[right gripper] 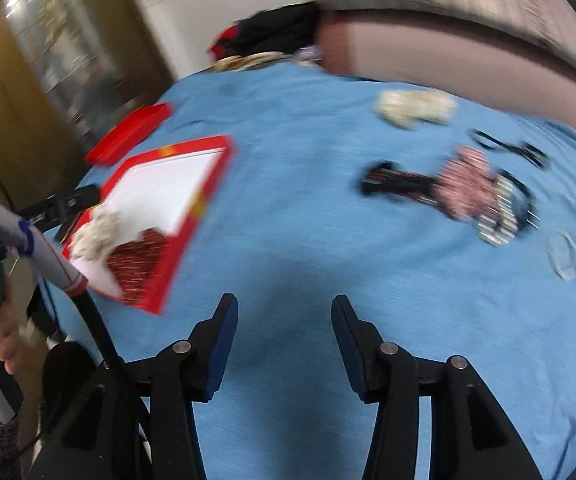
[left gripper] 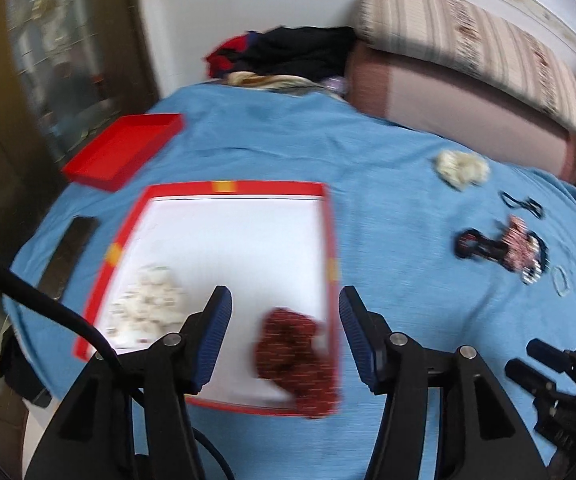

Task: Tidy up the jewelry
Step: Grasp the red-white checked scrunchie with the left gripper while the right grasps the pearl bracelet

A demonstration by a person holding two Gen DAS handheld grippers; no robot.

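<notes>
Bed with blue cover fills both views; white wall and a glass-fronted wooden cabinet behind it on the left. Pink bolster with a striped pillow on top runs along the far right edge. Heap of dark and red clothes at the far end.

Red-rimmed box, white inside, lies flat on the cover's left half, its long axis running away from the left camera. Its red lid lies beyond the far left corner, well apart. A dark flat strip lies left of the box, along the bed edge.

Left tool hovers over the near end of the box, fingers spread wide, nothing between them. Right tool hangs over bare cover, right of the box, also spread and empty. In the right view the person's hand grips the left tool's handle at the frame's left edge.

Inside the box: a dark red scrunchie at the near right corner, partly over the rim; a cream beaded piece at the near left.

Loose on the cover, far right: cream scrunchie; a tangle of black bands and a pink patterned scrunchie, long axis left to right in the right view; thin black ties beyond it; a clear ring nearest. Blur hides finer detail.
</notes>
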